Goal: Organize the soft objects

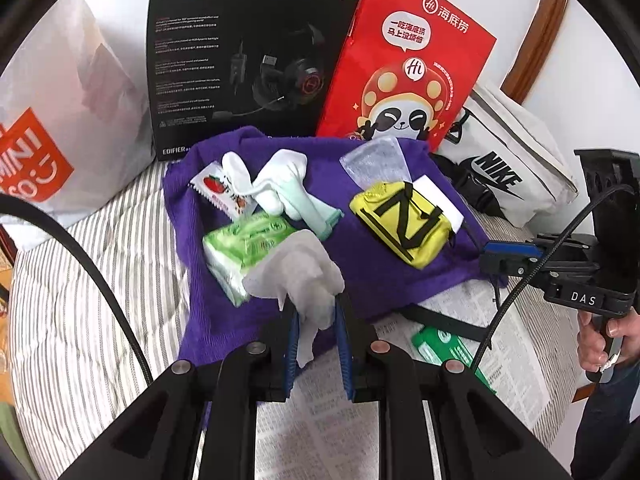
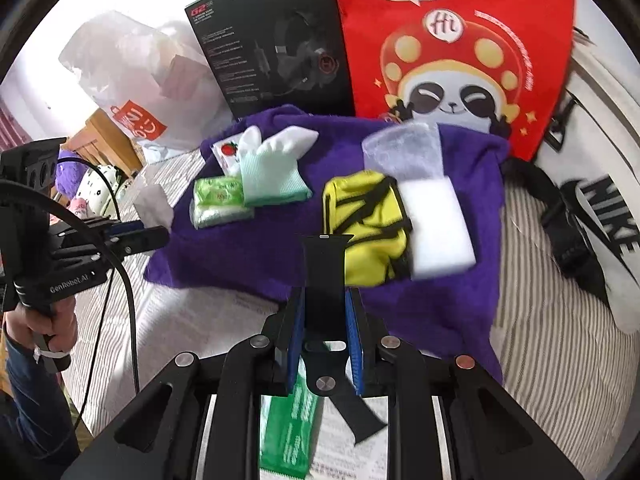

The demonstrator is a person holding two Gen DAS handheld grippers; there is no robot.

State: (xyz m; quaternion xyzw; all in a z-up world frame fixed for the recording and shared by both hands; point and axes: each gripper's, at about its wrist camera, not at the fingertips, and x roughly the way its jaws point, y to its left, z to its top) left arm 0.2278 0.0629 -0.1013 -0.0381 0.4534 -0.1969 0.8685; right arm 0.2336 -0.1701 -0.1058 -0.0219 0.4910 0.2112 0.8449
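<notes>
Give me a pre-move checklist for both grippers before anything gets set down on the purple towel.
1. Left gripper jaws shut on the white tissue: ok.
2. Right gripper jaws shut on the black strap: ok.
3. Bare patch on the purple towel for a drop: ok.
4. Yellow pouch lying flat, clear of both grippers: ok.
5. Strap's lower end free of the green packet: cannot tell.

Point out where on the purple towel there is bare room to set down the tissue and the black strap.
Free: the purple towel's near strip, in front of the green tissue pack and left of the yellow pouch; also its near right corner, below the white sponge. Crowded: the far half, with the white socks, strawberry packet and clear pad.
</notes>
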